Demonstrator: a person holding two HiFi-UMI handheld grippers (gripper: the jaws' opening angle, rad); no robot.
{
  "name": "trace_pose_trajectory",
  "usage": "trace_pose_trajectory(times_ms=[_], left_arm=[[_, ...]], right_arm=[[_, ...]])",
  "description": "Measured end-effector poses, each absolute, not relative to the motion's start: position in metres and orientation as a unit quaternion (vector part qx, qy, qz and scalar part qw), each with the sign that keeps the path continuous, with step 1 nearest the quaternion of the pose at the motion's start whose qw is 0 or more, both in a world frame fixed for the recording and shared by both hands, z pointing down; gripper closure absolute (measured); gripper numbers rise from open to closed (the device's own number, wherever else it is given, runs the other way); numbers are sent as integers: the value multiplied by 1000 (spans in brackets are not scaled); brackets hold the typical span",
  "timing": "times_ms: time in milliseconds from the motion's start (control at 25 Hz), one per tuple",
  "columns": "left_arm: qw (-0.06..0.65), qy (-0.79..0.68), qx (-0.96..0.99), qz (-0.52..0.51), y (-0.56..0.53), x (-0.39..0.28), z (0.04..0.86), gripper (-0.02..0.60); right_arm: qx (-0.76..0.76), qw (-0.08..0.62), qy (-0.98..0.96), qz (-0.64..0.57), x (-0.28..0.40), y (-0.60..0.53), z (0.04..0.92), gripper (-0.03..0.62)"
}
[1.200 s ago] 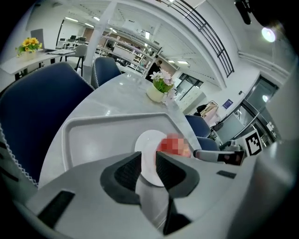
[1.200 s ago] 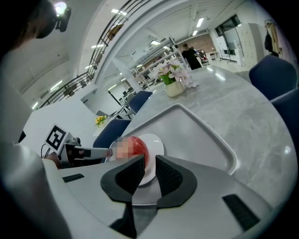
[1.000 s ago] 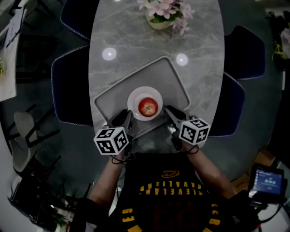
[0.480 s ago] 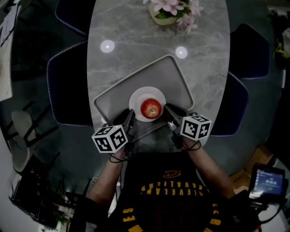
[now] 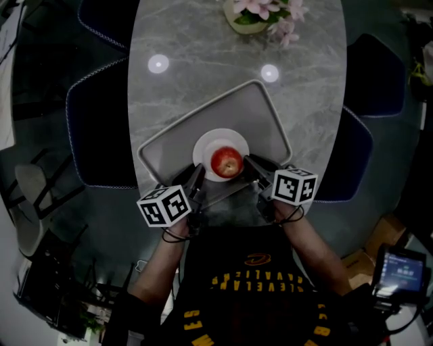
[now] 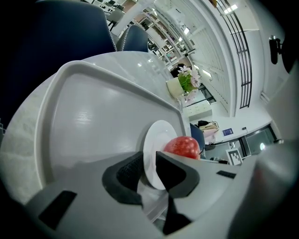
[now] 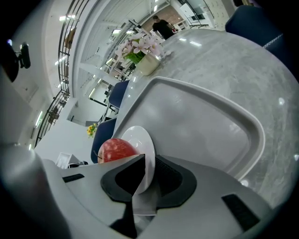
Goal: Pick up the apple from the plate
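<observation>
A red apple sits on a small white plate on a grey tray. My left gripper is at the plate's near left rim and my right gripper at its near right rim. In the left gripper view the plate's rim runs between the narrow jaws of the gripper, with the apple just beyond. The right gripper view shows the same: the plate's rim lies inside the gripper, and the apple is to the left.
The tray lies on an oval marble table. A pot of pink flowers stands at the far end. Dark blue chairs flank the table. A lit screen is at the lower right.
Both grippers have edged inward onto the plate's rim, the left one to the right and the right one to the left. The apple stays on the plate.
</observation>
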State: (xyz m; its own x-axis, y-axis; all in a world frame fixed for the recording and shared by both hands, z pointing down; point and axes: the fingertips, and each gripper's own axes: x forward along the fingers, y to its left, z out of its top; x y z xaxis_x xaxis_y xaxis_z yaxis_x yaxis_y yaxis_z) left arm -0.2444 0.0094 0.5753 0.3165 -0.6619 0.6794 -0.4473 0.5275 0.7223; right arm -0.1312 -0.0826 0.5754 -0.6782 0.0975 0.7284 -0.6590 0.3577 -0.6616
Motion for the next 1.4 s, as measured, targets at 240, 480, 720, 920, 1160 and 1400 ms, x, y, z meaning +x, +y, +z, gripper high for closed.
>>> trace_pose_trajectory(times_ms=[240, 480, 720, 920, 1160, 1400], left_arm=[[668, -567, 472, -96, 11, -243, 577, 499], [678, -565, 464, -76, 15, -243, 580, 538], [679, -566, 462, -65, 15, -244, 582, 538], [682, -562, 464, -60, 13, -241, 582, 538], [684, -557, 468, -59, 9, -237, 582, 538], [683, -546, 481, -60, 8, -230, 574, 538]], right_arm=[[177, 383, -741, 523, -134, -78, 579, 523], [185, 369, -740, 532, -137, -78, 576, 525], [186, 365, -737, 537, -134, -78, 577, 549], [190, 365, -733, 542, -131, -78, 578, 549], [194, 360, -733, 544, -128, -81, 579, 549], [202, 347, -731, 552, -119, -78, 571, 549]])
